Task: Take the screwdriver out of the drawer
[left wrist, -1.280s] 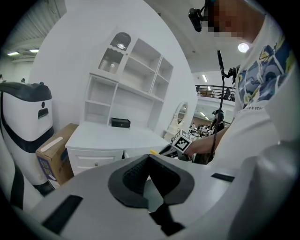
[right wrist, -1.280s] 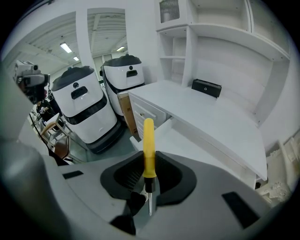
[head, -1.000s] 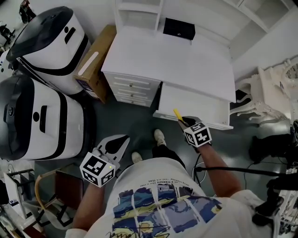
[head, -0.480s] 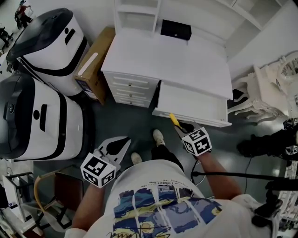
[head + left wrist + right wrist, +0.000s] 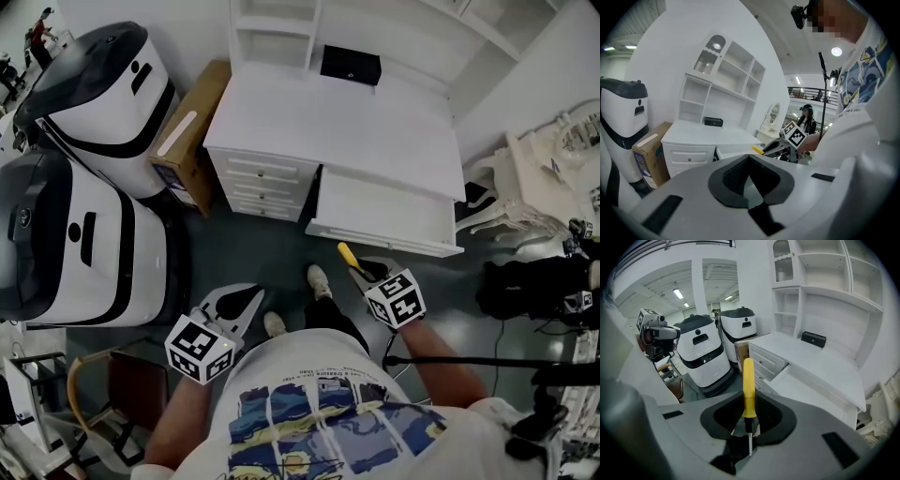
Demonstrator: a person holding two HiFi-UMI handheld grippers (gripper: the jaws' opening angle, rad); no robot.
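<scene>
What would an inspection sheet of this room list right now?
Surface: white desk, bare but for a small black box.
Job's things: yellow screwdriver out of the open drawer, over the floor.
Clutter: cardboard box beside the desk.
Grippers: right gripper shut on the screwdriver; left gripper shut, empty.
Cables: thin black cable near the right gripper.
Surroundings: two large white-and-black machines.

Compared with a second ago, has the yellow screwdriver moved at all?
Yes. Clamped in the right gripper, the screwdriver has come out past the open drawer's front edge, toward the person. A second ago it lay over that edge.
</scene>
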